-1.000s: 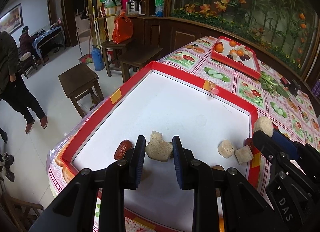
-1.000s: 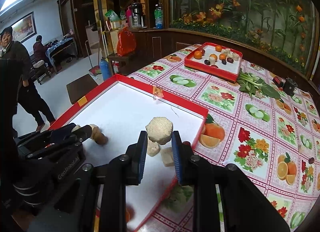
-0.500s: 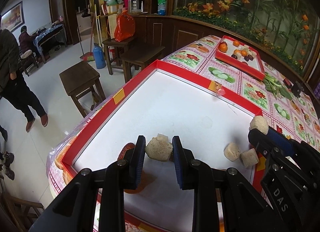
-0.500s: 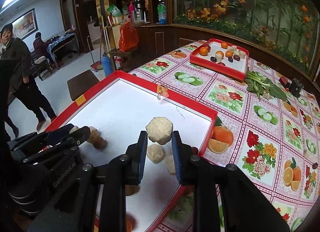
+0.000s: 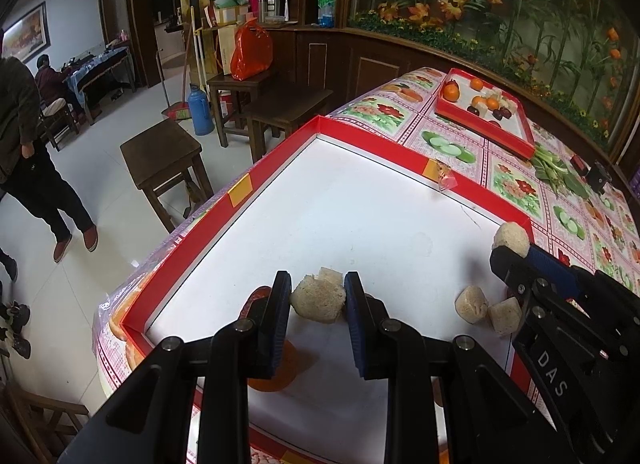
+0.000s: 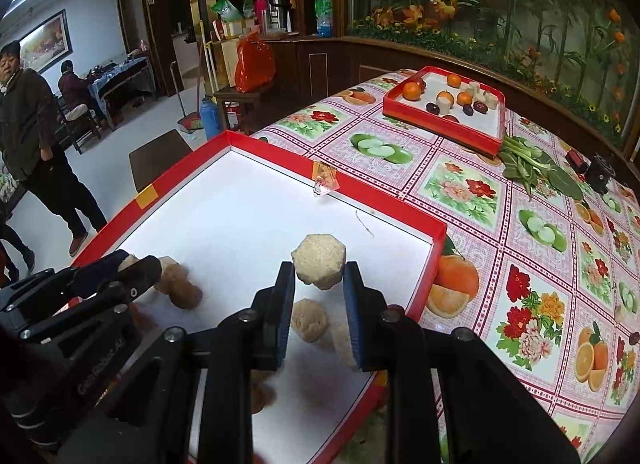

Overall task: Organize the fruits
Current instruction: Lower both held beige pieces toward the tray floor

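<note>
My left gripper is shut on a pale, rough fruit chunk, held low over the near end of the big white tray with a red rim. A red date and an orange piece lie under its left finger. My right gripper is shut on a similar pale chunk above the tray's right side. Two loose pale chunks lie on the tray below it. In the left wrist view that right gripper comes in from the right, near two chunks.
A smaller red tray with oranges, dates and pale chunks stands at the far end of the flowered tablecloth. Beside it lie green leaves and a small black device. Wooden stools and a standing person are left of the table.
The right gripper has drifted slightly forward over the tray with its chunk. The left gripper keeps its chunk in place. Both grips are unchanged.
</note>
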`<state>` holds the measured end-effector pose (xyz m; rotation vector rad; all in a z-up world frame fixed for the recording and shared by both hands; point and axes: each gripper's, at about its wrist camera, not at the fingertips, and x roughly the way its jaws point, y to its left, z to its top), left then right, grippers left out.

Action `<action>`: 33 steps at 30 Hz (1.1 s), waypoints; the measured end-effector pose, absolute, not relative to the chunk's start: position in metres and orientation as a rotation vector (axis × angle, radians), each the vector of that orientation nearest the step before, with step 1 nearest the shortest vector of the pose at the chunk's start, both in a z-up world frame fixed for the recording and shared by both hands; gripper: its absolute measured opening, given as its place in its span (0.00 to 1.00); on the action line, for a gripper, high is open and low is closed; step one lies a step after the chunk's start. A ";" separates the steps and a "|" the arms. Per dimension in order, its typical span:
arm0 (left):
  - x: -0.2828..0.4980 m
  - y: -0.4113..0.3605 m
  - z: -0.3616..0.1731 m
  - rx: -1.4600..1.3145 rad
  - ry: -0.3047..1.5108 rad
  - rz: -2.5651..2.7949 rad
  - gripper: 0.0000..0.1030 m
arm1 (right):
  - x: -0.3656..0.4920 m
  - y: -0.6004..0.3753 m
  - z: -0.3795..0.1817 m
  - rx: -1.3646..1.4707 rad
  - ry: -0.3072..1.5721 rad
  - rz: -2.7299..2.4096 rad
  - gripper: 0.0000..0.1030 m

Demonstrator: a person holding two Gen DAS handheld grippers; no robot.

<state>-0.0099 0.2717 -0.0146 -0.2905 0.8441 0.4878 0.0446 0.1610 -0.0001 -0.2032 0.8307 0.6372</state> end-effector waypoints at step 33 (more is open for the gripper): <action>-0.014 0.248 -0.020 -0.250 0.874 0.475 0.25 | 0.062 0.168 -0.013 -0.195 0.881 0.640 0.26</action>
